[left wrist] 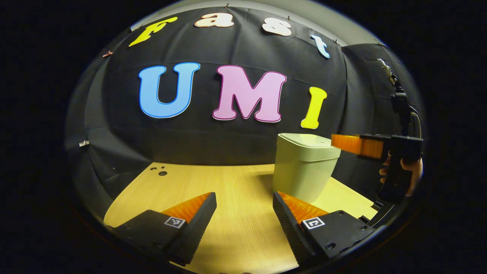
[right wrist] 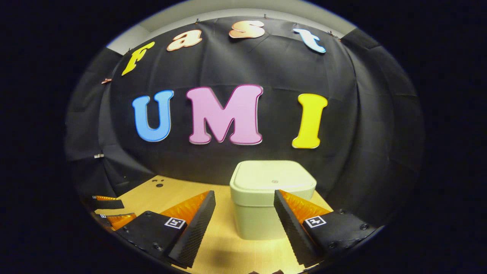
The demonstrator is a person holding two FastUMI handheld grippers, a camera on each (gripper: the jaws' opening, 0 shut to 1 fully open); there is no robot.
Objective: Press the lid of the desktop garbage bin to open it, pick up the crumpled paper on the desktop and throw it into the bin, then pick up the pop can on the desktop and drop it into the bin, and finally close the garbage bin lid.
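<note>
Table [right wrist: 224, 243]: wooden, bin stood at its rear. Bin [right wrist: 262, 213]: lid [right wrist: 272, 179] shut, found just ahead of right gripper [right wrist: 243, 224], fingers spread. Left gripper [left wrist: 243, 224]: fingers spread, nothing held. Lid best pressed squarely, mid-top, with one fingertip.

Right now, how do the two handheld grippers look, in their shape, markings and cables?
Each gripper has two wedge-shaped fingers with ribbed inner faces on flat black blocks. Every block carries a small square black-and-white marker and round screw holes. The left gripper and right gripper are alike. Seen from the left gripper view, the right one has a black pistol-like handle held by a hand, with a cable above.
</note>
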